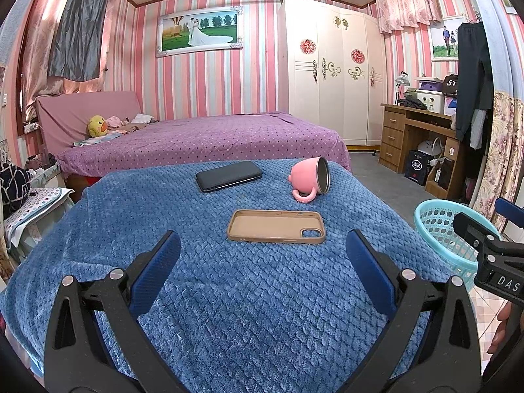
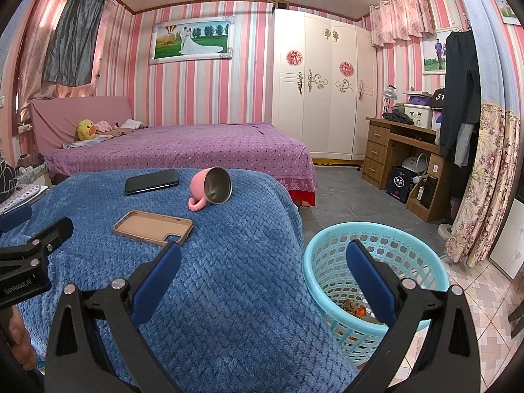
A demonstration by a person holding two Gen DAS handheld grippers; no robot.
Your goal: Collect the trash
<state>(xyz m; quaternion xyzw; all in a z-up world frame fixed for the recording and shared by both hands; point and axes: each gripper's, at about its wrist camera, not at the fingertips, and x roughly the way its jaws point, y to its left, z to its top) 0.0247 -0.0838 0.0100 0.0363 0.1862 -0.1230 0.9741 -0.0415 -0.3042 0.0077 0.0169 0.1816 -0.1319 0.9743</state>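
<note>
A light blue plastic basket point(image 2: 422, 255) stands on the floor to the right of the blue blanket-covered table point(image 2: 213, 278), with scraps of trash point(image 2: 352, 306) at its bottom; its rim also shows in the left wrist view point(image 1: 435, 209). My right gripper point(image 2: 263, 270) is open and empty, over the table's right edge and the basket. My left gripper point(image 1: 263, 257) is open and empty, low over the blanket point(image 1: 245, 294), short of a tan phone case point(image 1: 276, 226). No loose trash shows on the table.
On the blanket lie a tan phone case point(image 2: 152, 227), a black phone point(image 1: 229, 176) point(image 2: 151, 181) and a tipped pink mug point(image 1: 309, 178) point(image 2: 211, 187). A purple bed point(image 1: 203, 137) stands behind, a wardrobe point(image 1: 330, 78) and desk point(image 1: 412, 134) to the right.
</note>
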